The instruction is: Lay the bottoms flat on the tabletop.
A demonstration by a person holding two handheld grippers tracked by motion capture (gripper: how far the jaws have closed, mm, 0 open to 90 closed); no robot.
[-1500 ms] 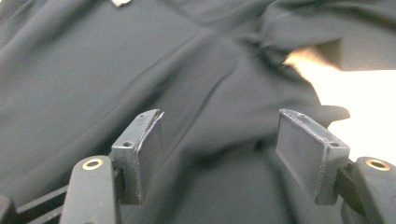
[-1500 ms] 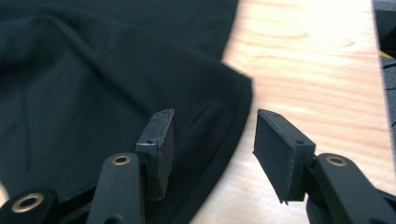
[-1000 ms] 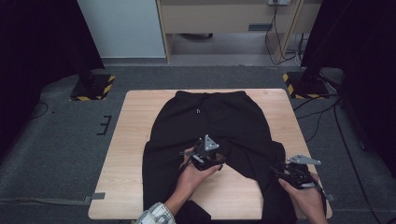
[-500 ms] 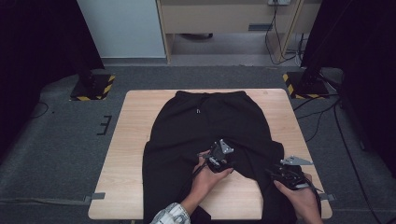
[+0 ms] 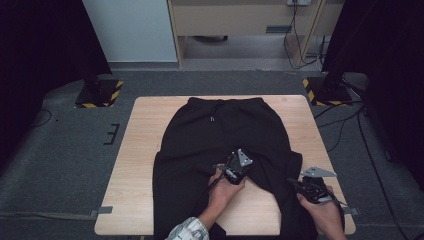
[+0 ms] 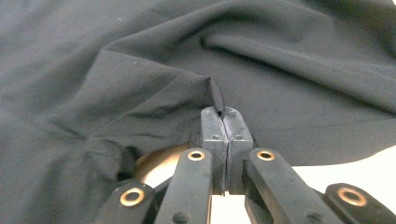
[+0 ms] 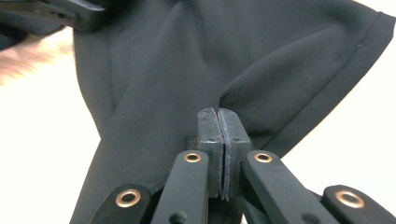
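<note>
Your left gripper (image 5: 231, 169) has slid right along the trousers (image 5: 220, 135); both it and your right gripper (image 5: 300, 184) pinch cloth, probably mid-fold

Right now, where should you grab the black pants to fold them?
Probably by the edges, as now: the left gripper pinches a fold near the crotch of the black pants, and the right gripper the right leg's outer edge. Both come from the near side, where thin edges lift off the table.
</note>
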